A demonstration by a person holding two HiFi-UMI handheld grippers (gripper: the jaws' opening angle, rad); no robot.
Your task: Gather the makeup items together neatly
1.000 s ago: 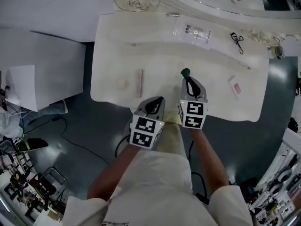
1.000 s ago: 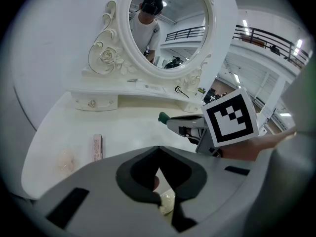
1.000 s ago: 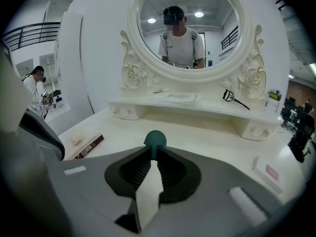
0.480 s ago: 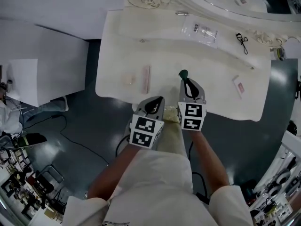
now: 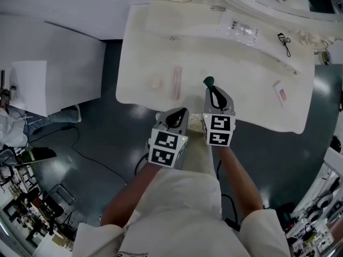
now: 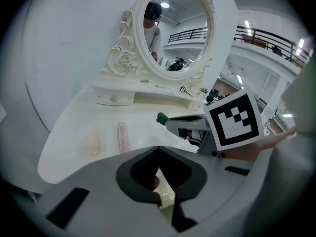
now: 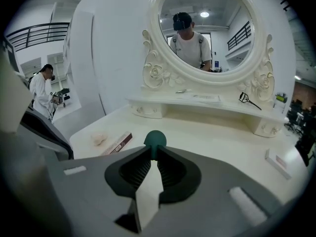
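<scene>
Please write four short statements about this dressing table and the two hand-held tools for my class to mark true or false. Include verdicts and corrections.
1. The right tool is closed on a green-tipped item. True.
2. The eyelash curler lies on the lower tabletop, touching the slim box. False: it lies on the raised shelf under the mirror, far to the right of the box.
3. A pale puff lies beside the slim box, on the left part of the tabletop. True.
4. The left tool is gripping the slim box. False: its jaws are together with nothing between them, and the box lies untouched on the tabletop.
</scene>
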